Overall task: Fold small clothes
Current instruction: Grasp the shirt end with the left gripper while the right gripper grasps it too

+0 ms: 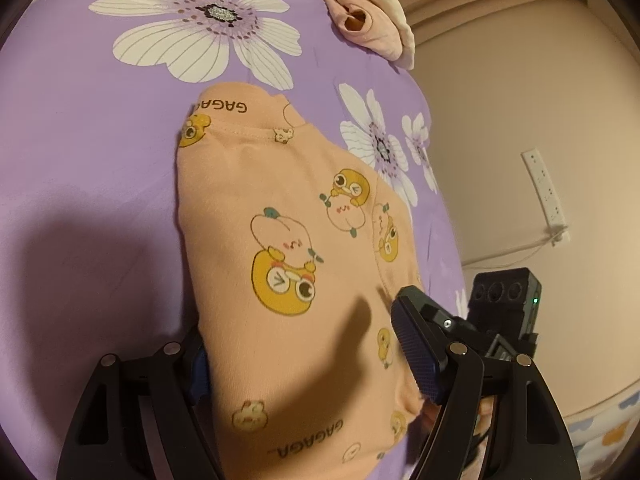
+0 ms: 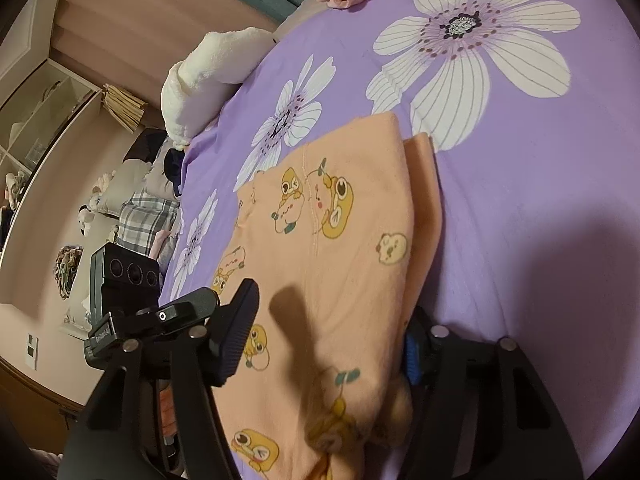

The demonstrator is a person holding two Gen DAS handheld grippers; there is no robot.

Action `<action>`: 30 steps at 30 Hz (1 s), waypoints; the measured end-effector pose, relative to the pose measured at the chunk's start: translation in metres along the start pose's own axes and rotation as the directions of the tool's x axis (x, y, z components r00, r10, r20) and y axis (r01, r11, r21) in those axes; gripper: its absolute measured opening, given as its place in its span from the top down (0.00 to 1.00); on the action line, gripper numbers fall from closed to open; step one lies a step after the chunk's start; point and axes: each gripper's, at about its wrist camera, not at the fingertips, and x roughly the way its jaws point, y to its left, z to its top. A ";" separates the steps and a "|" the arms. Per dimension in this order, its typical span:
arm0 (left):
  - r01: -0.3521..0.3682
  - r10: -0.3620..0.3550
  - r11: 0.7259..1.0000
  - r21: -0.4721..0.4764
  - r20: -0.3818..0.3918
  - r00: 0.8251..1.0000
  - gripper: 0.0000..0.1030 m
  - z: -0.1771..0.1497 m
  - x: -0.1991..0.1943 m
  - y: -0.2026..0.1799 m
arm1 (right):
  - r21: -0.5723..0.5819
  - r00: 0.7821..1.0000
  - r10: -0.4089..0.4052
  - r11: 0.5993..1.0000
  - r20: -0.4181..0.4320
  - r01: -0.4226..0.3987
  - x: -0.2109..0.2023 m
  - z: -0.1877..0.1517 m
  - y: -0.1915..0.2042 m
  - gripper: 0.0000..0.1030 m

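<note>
On the bed, garment: the peach garment (image 1: 280,240) with duck prints lies on the purple flowered bedsheet (image 1: 100,184), already doubled over, with a lower layer peeking out along its far side in the right wrist view.
Long axis: it runs from the near end between both grippers away toward the big white flower; "GAGAGA" lettering sits at both the near and the far end, so I cannot tell which end is the waist or hem.
Left gripper (image 1: 304,364): jaws spread wide, one on each side of the near end; the cloth passes between them, not pinched.
Right gripper (image 2: 328,344): jaws likewise spread, straddling the near end, cloth loose between.
Step in hand: probably the grasp of the near end ahead of another fold, or a release just after one; the frames do not settle which.
Next move calls for: closing both jaws on all layers together, then carrying the near end evenly toward the far end so the edges meet.
Farther off: a rolled pink garment (image 1: 360,16) lies near the bed's far edge, well apart.
</note>
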 end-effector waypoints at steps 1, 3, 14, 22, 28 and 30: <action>0.004 -0.004 1.000 -0.003 0.000 1.000 0.26 0.001 0.001 0.000 | 0.001 1.000 0.002 1.000 -0.001 -0.002 0.001 0.001 0.000 0.44; 0.005 -0.005 1.000 0.001 -0.003 1.000 0.26 0.003 0.004 -0.002 | 0.005 1.000 0.008 1.000 0.001 -0.008 0.004 0.004 -0.001 0.48; 0.017 -0.017 1.000 0.006 -0.004 1.000 0.26 0.009 0.011 -0.005 | 0.009 1.000 0.004 1.000 0.007 -0.004 0.008 0.008 -0.008 0.65; -0.033 0.033 0.999 0.031 0.000 0.999 0.33 0.006 0.011 -0.009 | -0.055 0.996 -0.089 0.994 0.016 0.090 0.010 0.006 0.004 0.70; -0.056 0.056 0.998 0.022 -0.003 0.998 0.39 0.006 0.010 -0.007 | -0.095 0.987 -0.160 0.982 0.030 0.162 0.012 0.007 0.014 0.71; -0.069 0.069 0.997 0.031 -0.003 0.998 0.39 0.006 0.011 -0.009 | -0.097 0.985 -0.171 0.980 0.033 0.174 0.013 0.008 0.014 0.71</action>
